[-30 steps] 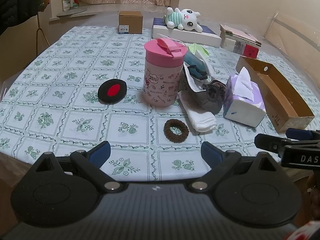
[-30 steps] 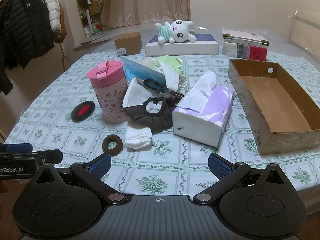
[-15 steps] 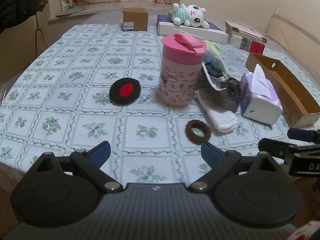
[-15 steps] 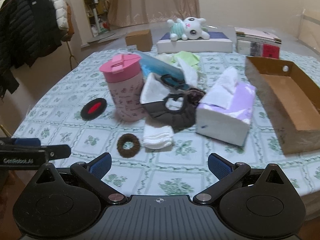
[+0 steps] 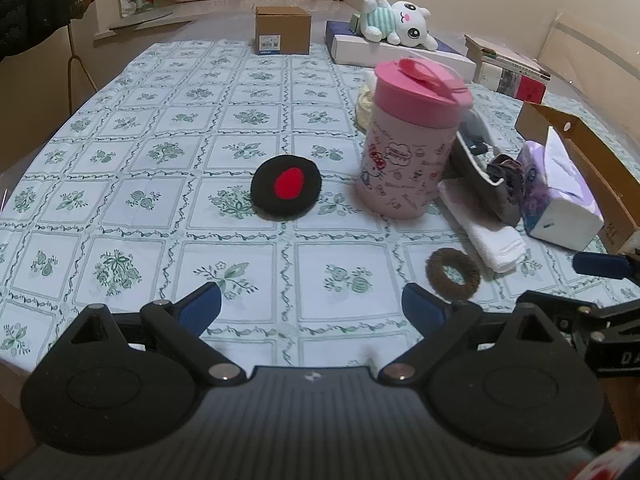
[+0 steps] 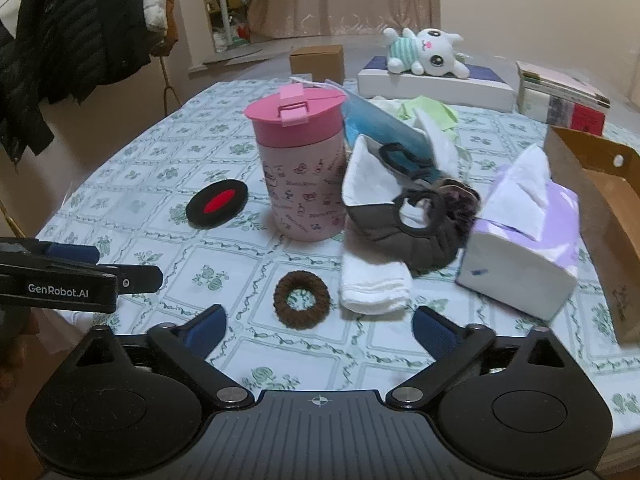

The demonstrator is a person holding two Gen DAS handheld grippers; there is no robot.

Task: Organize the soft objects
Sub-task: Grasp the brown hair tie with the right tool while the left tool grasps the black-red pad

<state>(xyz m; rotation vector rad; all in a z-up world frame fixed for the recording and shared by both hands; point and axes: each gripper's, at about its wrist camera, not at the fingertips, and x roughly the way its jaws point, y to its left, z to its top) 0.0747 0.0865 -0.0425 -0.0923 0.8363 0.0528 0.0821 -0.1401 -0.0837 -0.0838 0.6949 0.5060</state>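
Observation:
A black round pad with a red spot point(image 5: 285, 187) point(image 6: 216, 203) lies on the tablecloth left of the pink cup point(image 5: 412, 136) point(image 6: 301, 166). A brown hair tie point(image 5: 453, 274) point(image 6: 302, 299) lies near the front edge. A folded white cloth point(image 6: 374, 286), a dark grey mask point(image 6: 404, 224) and other cloths are piled right of the cup. My left gripper point(image 5: 311, 308) is open and empty over the front edge, facing the black pad. My right gripper point(image 6: 319, 325) is open and empty just before the hair tie.
A purple tissue pack point(image 6: 524, 240) and an open cardboard box point(image 6: 600, 184) stand at the right. A plush rabbit point(image 6: 424, 50) lies on a flat box at the back, beside books point(image 6: 560, 98) and a small carton point(image 5: 283, 35). Coats point(image 6: 72, 40) hang at left.
Both grippers have moved forward and to the left over the table edge. The black pad now sits ahead of my left gripper, the hair tie ahead of my right. Nothing was grasped.

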